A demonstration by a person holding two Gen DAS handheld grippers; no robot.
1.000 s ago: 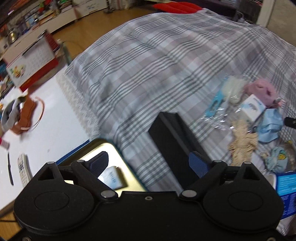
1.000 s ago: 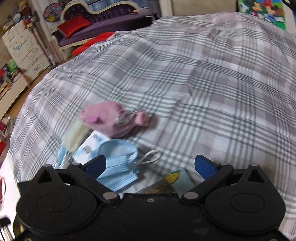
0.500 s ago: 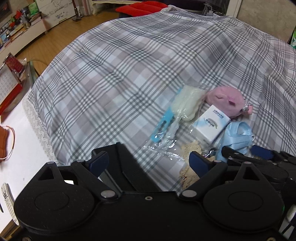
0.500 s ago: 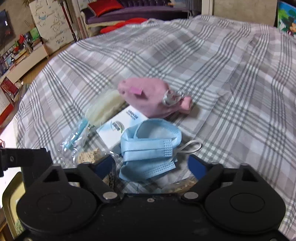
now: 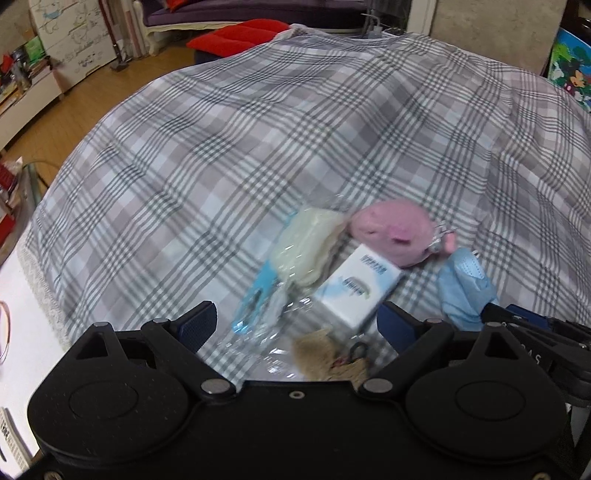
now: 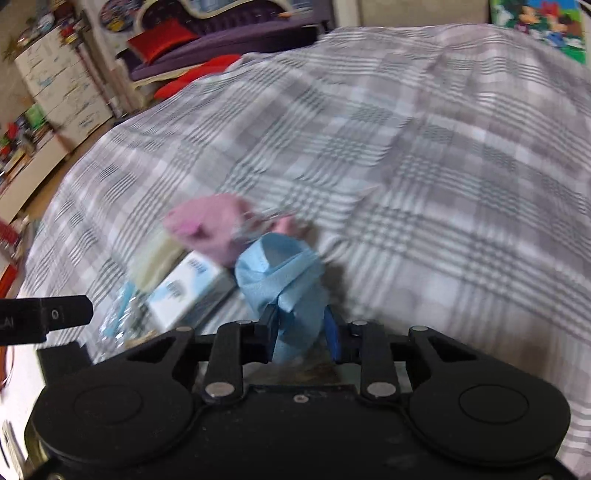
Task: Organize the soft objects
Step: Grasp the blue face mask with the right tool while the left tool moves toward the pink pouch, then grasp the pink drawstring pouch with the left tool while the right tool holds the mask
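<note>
On the plaid bedspread (image 5: 258, 140) lies a heap of soft things. My right gripper (image 6: 301, 332) is shut on a light blue face mask (image 6: 284, 280), bunched up between its pads; the same mask (image 5: 463, 288) shows at the right of the left wrist view. Behind it lie a pink plush toy (image 6: 210, 225) (image 5: 395, 230), a white tissue pack (image 6: 184, 291) (image 5: 356, 291) and a cream item in clear wrap (image 5: 306, 251). My left gripper (image 5: 295, 328) hangs open over the clear wrap and a beige knitted piece (image 5: 317, 356), gripping nothing.
A white table surface (image 5: 22, 332) borders the bed at the left. Red cushions (image 5: 236, 37) and a purple sofa (image 6: 229, 33) stand beyond the bed. White drawers (image 6: 62, 85) and wooden floor (image 5: 110, 81) are at the far left. The far bedspread is bare plaid.
My right gripper has shut on the blue mask, which now stands bunched between the pads. My left gripper has swung right, from the black box and tin to over the heap.
</note>
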